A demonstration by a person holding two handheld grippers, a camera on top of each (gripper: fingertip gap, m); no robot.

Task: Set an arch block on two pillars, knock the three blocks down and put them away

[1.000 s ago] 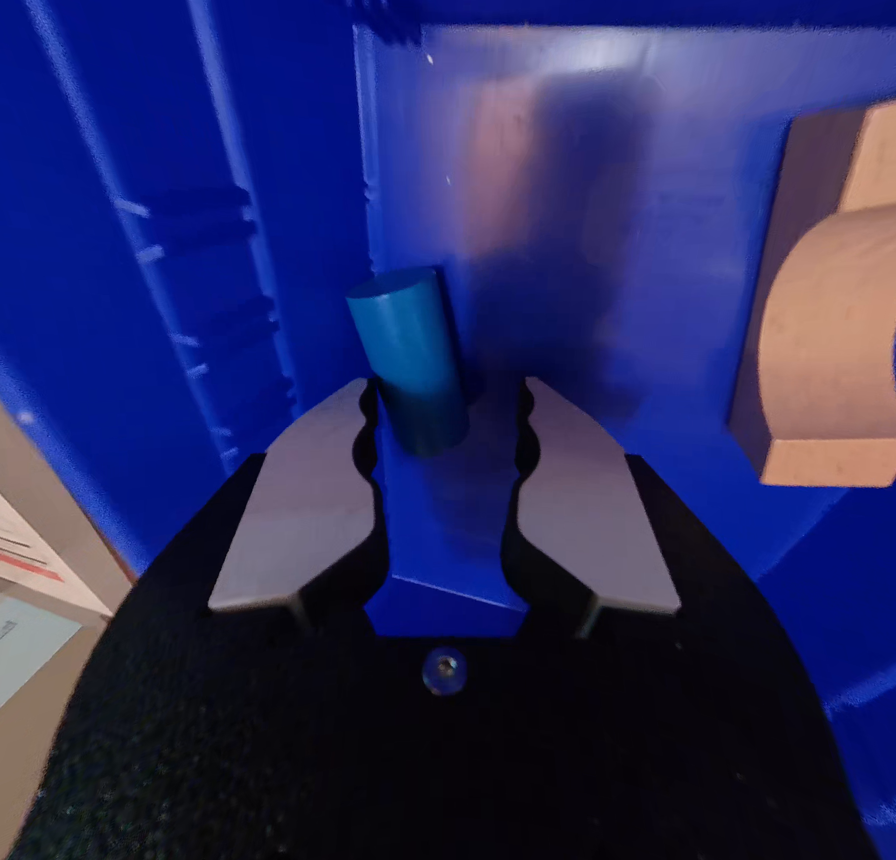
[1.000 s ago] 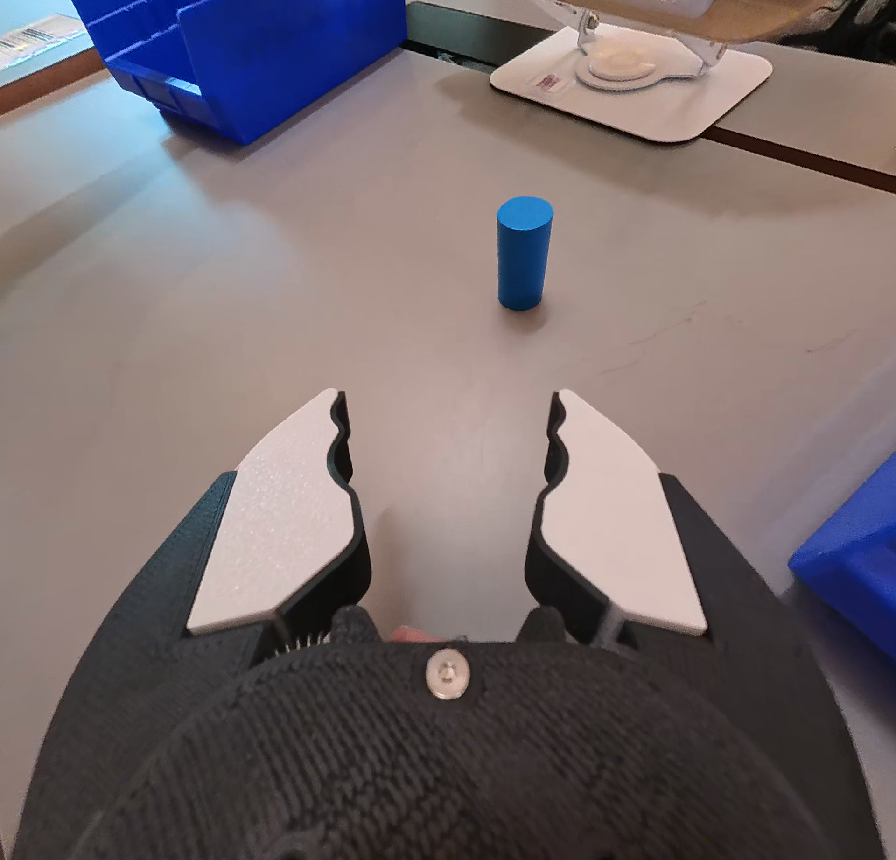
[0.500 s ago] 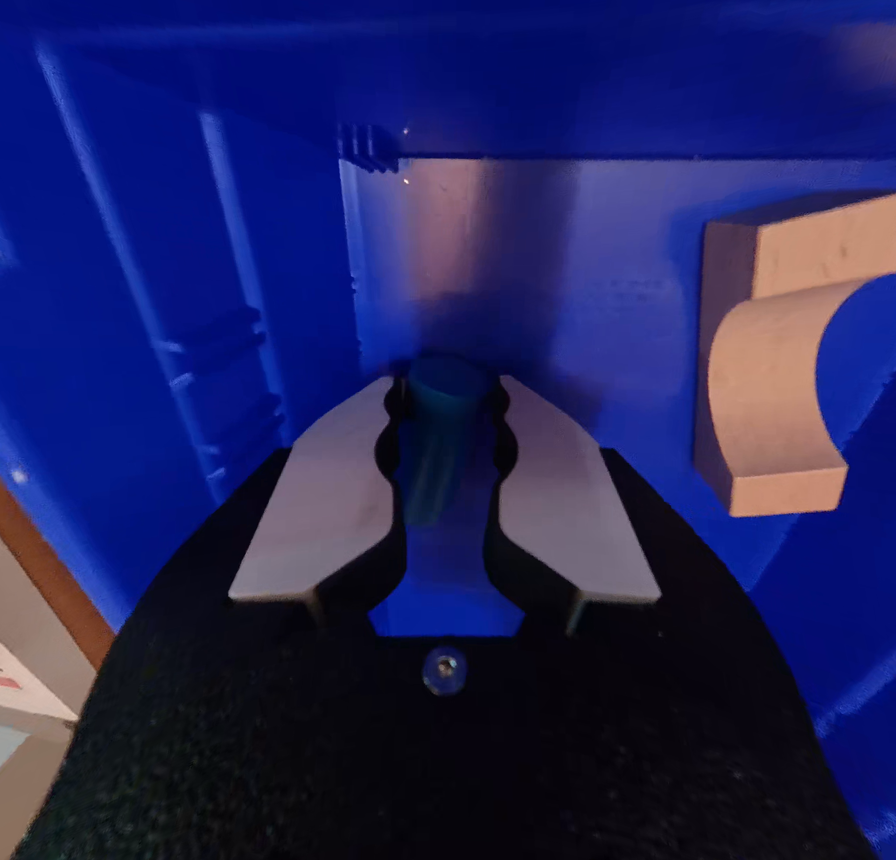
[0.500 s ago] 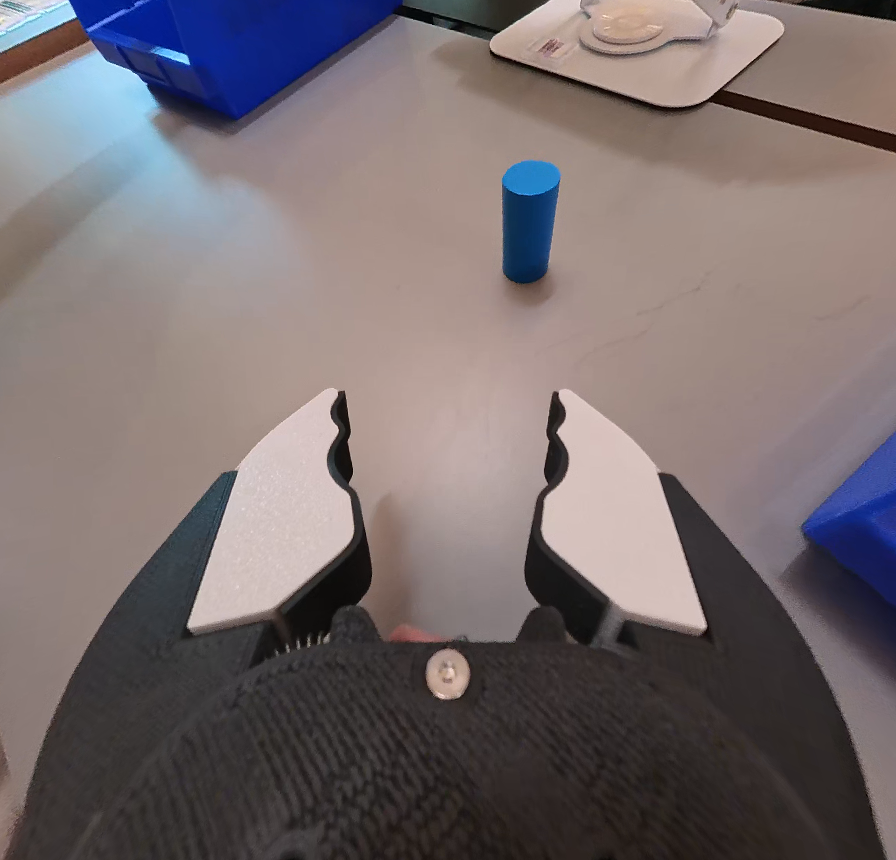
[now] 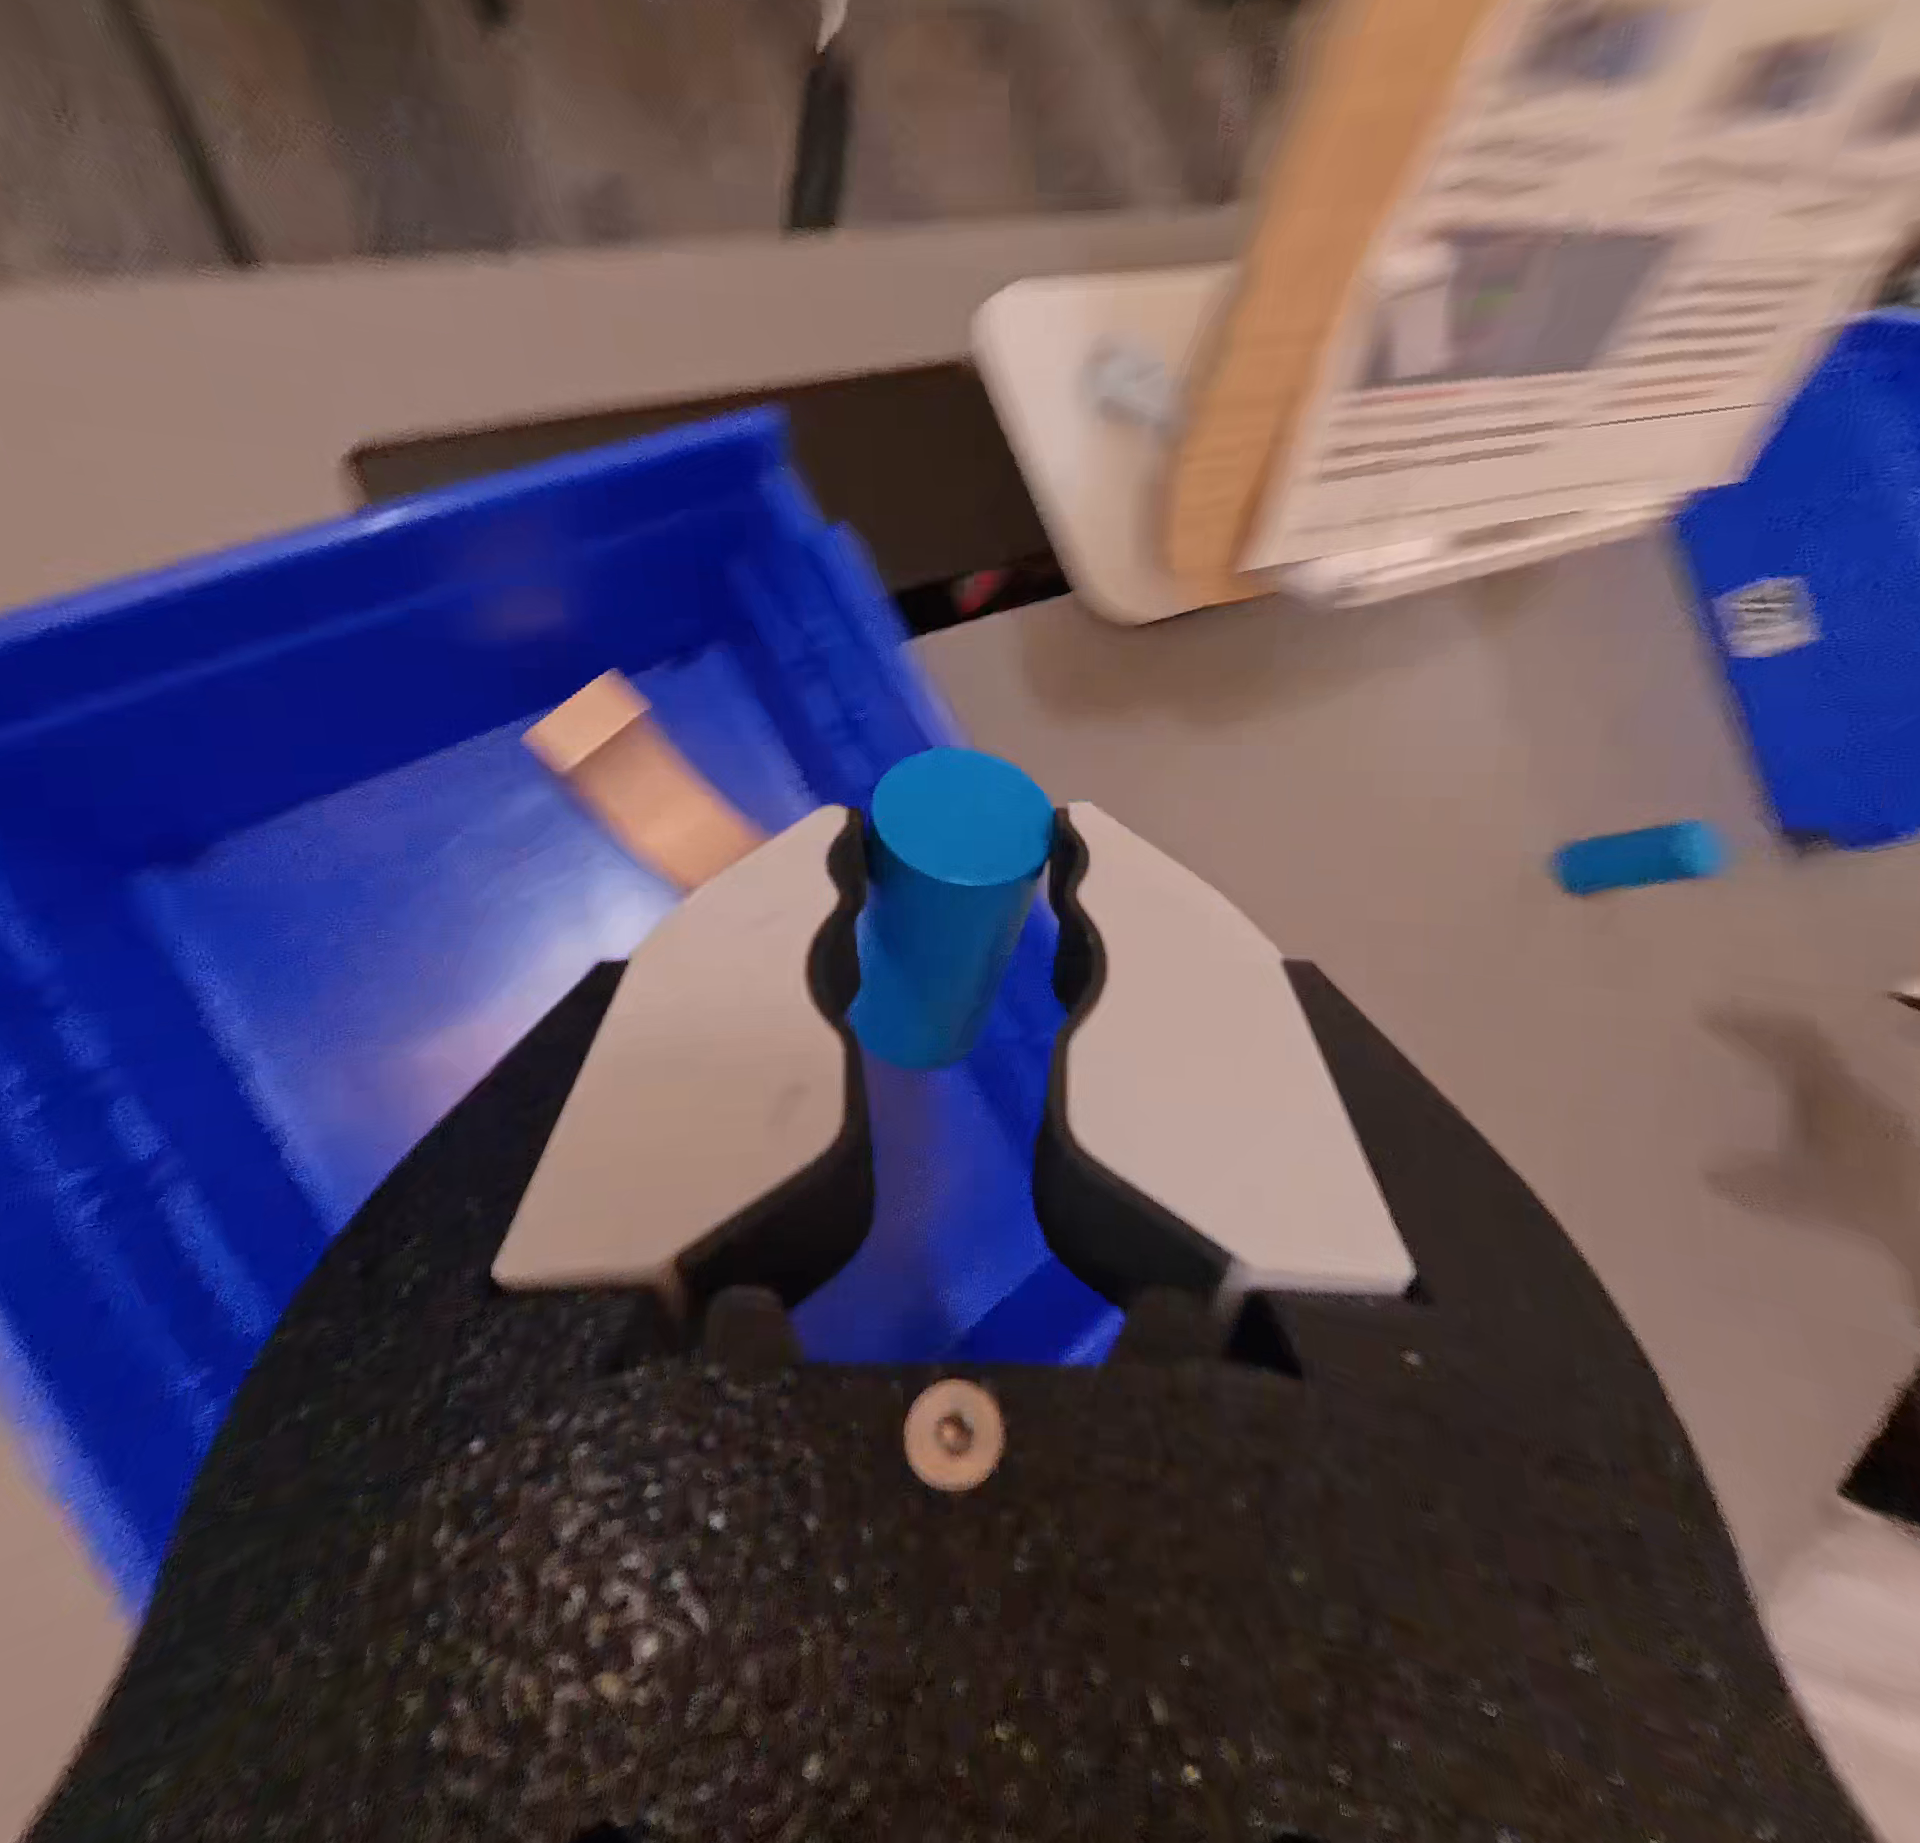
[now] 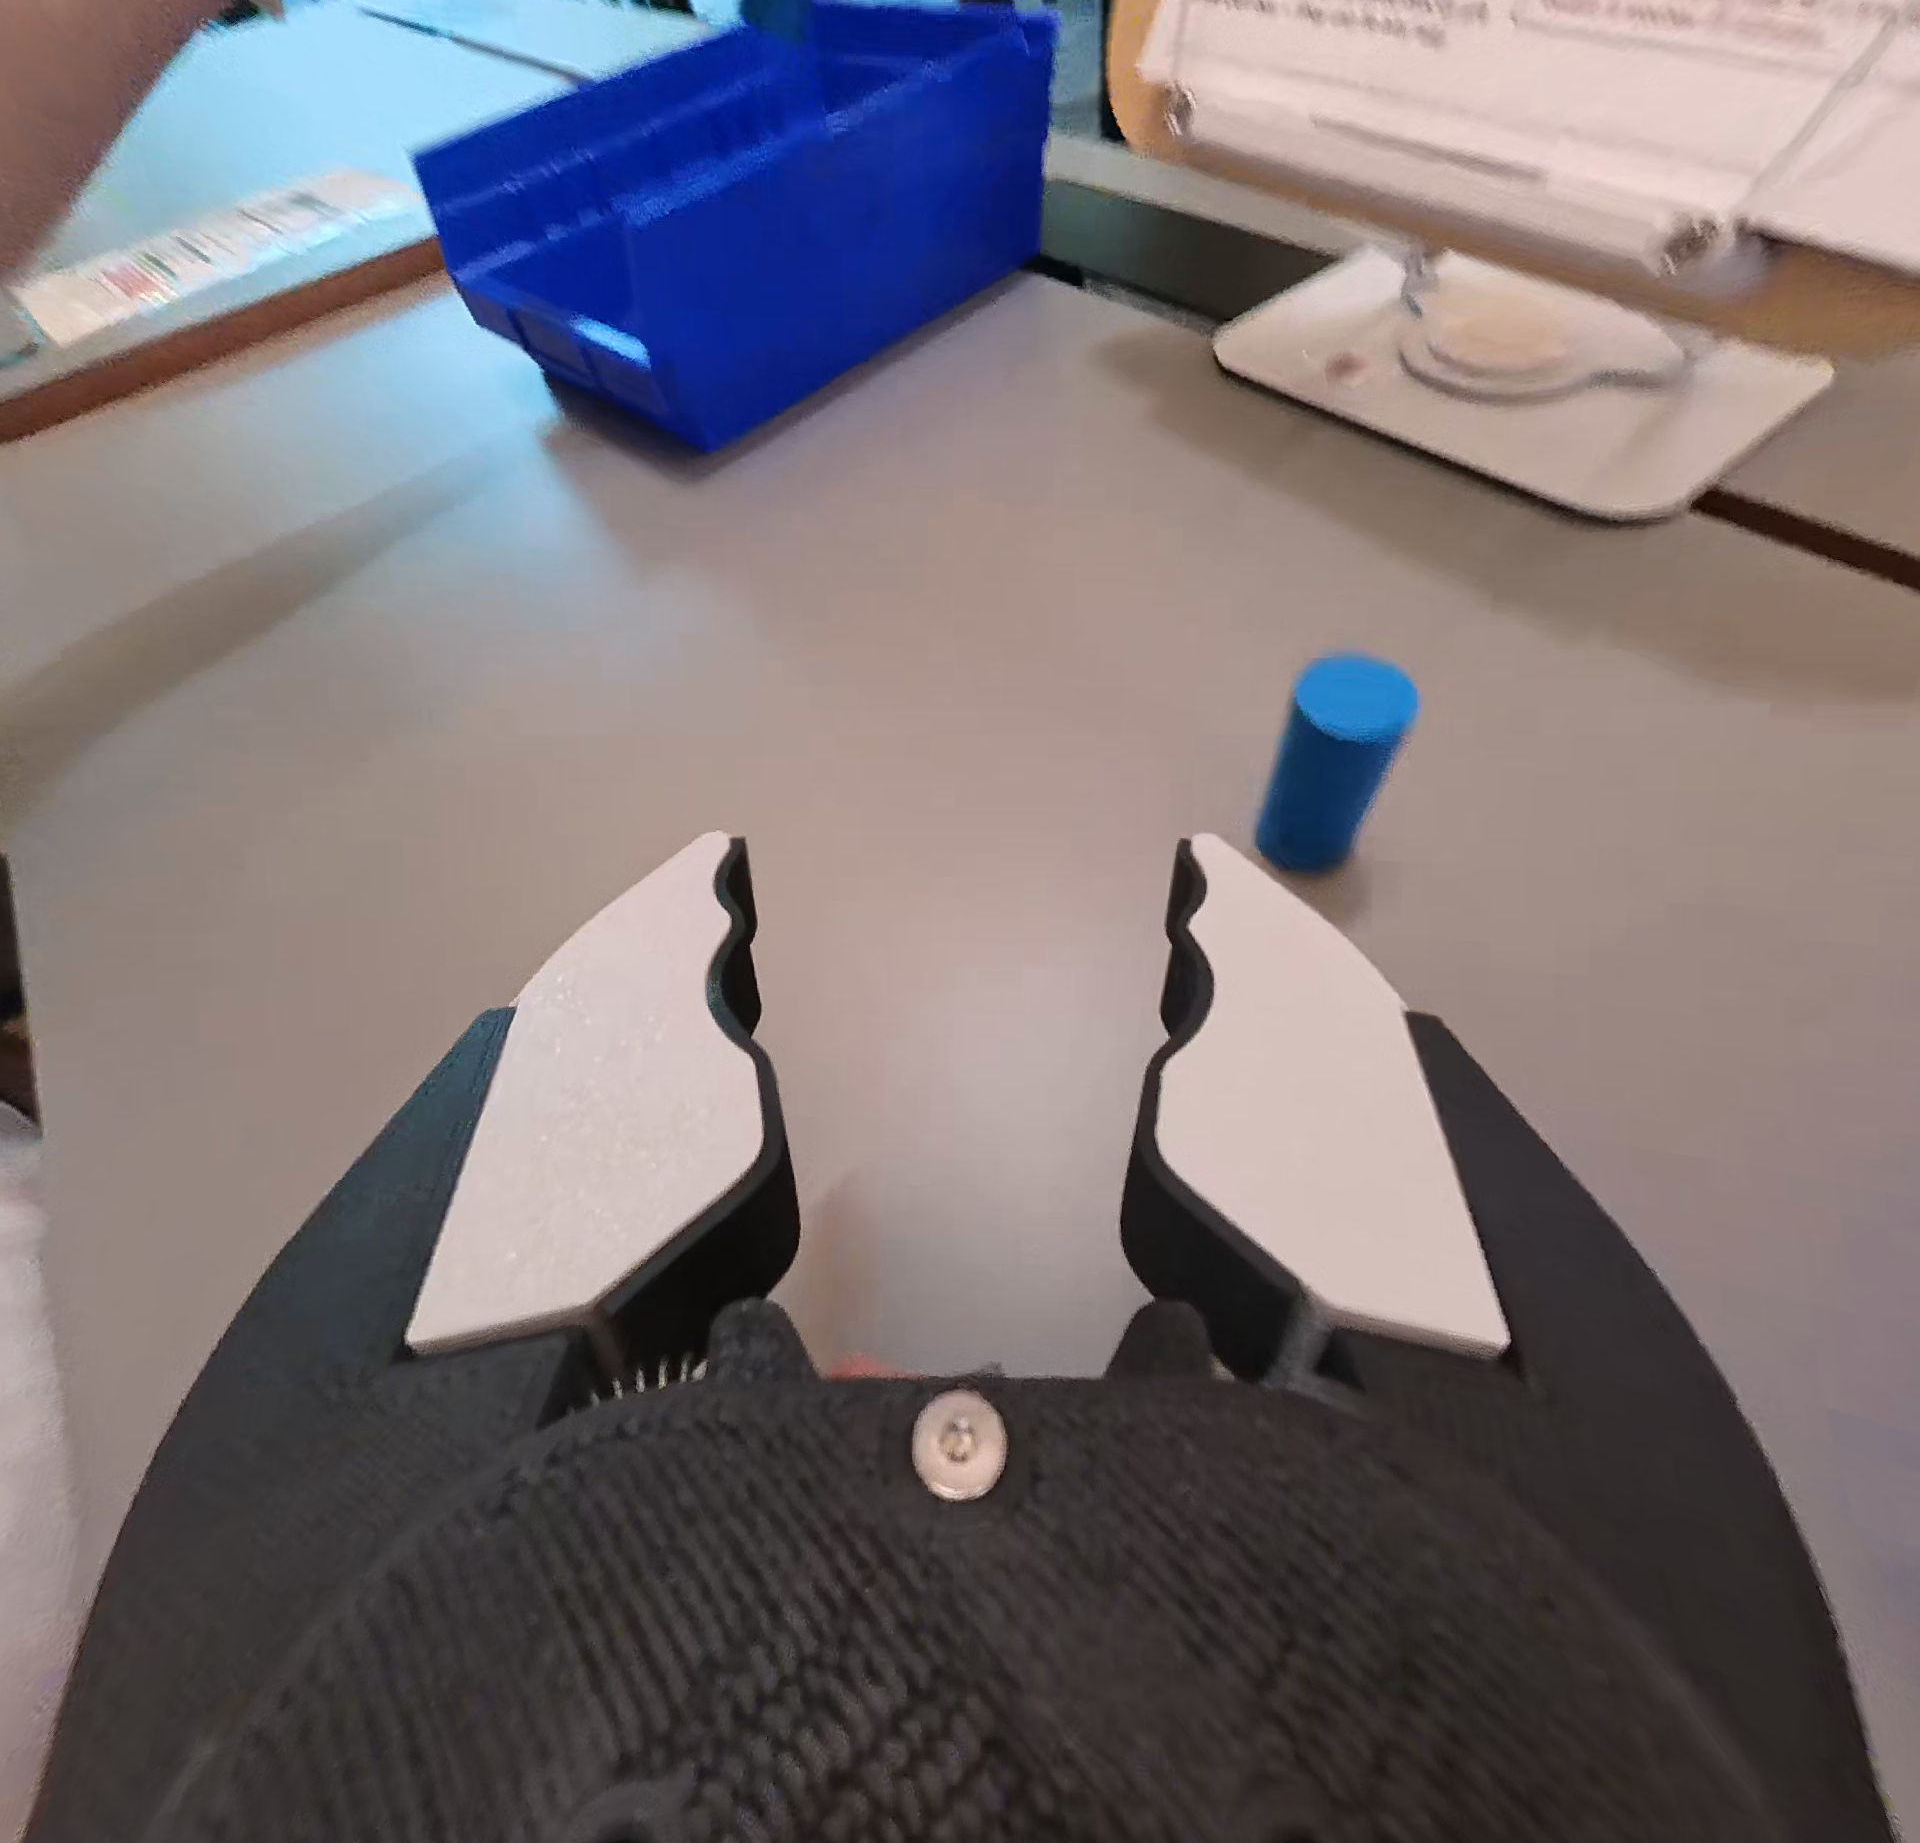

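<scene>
My left gripper (image 5: pixel 954 837) is shut on a blue cylinder (image 5: pixel 940 920) and holds it above the near right corner of a blue bin (image 5: pixel 343 817). A tan wooden block (image 5: pixel 639 780) lies inside that bin. My right gripper (image 6: pixel 961 858) is open and empty above the grey table (image 6: pixel 727 733). A second blue cylinder (image 6: pixel 1330 759) stands upright on the table just ahead and right of its right fingertip. That cylinder also shows, blurred, in the left wrist view (image 5: pixel 1636 855).
The blue bin also shows at the back in the right wrist view (image 6: pixel 769 224). A white stand base (image 6: pixel 1517 391) holds a tilted board with printed sheets (image 6: pixel 1507 37) at the back right. Another blue bin (image 5: pixel 1818 598) sits at the right. A person's arm (image 6: pixel 94 68) is at upper left. There is about 45 centimeters between the tips of the two grippers. My left tips are roughly 15 centimeters from the tan wooden block (image 5: pixel 639 780).
My left gripper closed on the blue cylinder inside the bin and lifted it up out of the bin. My right gripper swung left, so the standing cylinder now lies to its right.
</scene>
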